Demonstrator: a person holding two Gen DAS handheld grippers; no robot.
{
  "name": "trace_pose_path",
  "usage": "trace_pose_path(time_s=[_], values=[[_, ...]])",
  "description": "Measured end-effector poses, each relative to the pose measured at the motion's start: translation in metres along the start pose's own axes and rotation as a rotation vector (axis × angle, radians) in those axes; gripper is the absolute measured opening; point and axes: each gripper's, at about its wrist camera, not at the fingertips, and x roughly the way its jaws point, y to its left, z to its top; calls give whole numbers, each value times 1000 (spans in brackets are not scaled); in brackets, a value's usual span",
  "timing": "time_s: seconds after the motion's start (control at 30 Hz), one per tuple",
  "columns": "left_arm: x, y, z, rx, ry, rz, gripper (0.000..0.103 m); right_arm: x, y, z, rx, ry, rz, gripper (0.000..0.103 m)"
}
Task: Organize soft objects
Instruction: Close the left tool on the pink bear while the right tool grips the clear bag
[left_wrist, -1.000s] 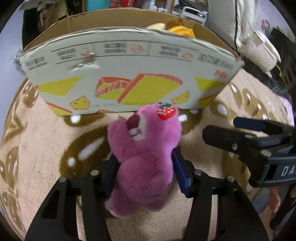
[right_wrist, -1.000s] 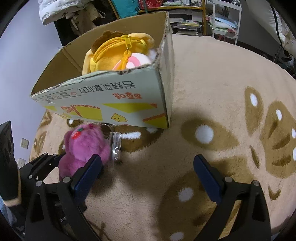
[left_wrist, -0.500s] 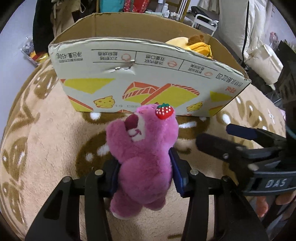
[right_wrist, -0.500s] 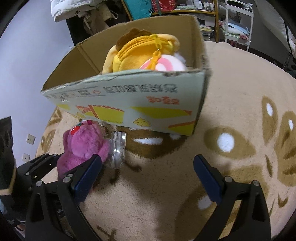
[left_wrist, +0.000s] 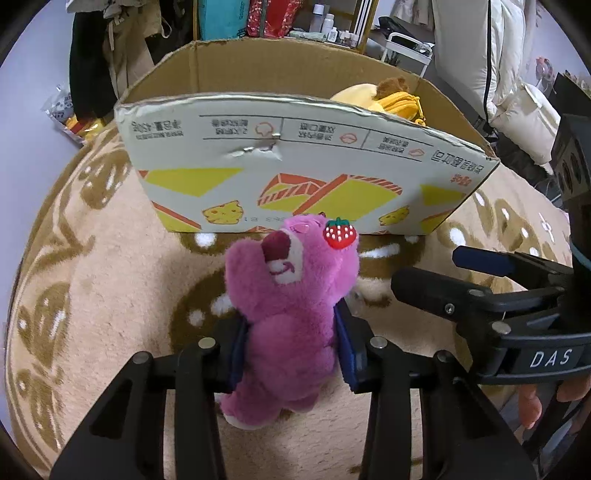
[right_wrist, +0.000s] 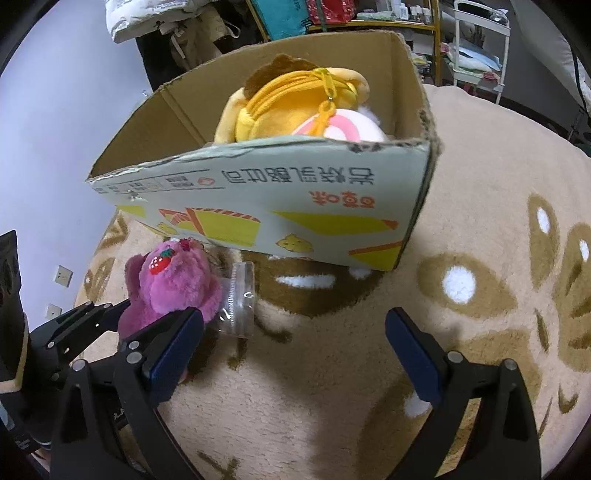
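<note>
Left wrist: left tongs (left_wrist: 291, 350) level, clamping pink bear (left_wrist: 291, 306).

Over the last second the cardboard box (left_wrist: 306, 173) slid from the top of the left wrist frame down toward mid-frame, so that its brown inner walls and more of the yellow plush (left_wrist: 373, 98) at upper right came into sight. The pink bear (left_wrist: 291, 314) sat slightly higher in that frame, its strawberry ear tag (left_wrist: 340, 232) now overlapping the box's lower edge. In the right wrist view the box swung from upper left toward the centre and filled more of the frame, its near corner moving rightward. The clear plastic tag (right_wrist: 238, 299) beside the bear shifted rightward with it, and the left gripper (right_wrist: 123, 314) showed more of its arms at lower left.
</note>
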Motion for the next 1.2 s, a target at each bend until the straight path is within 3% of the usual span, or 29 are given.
trace_pose_path(time_s=[0.4, 0.9, 1.2], values=[[-13, 31, 0, -88, -22, 87, 39, 9, 16, -1, -48, 5, 26, 91], [-22, 68, 9, -225, -58, 101, 39, 42, 65, -6, -180, 3, 9, 90], [-13, 67, 9, -165, -18, 136, 39, 64, 96, -10, -232, 1, -11, 96]])
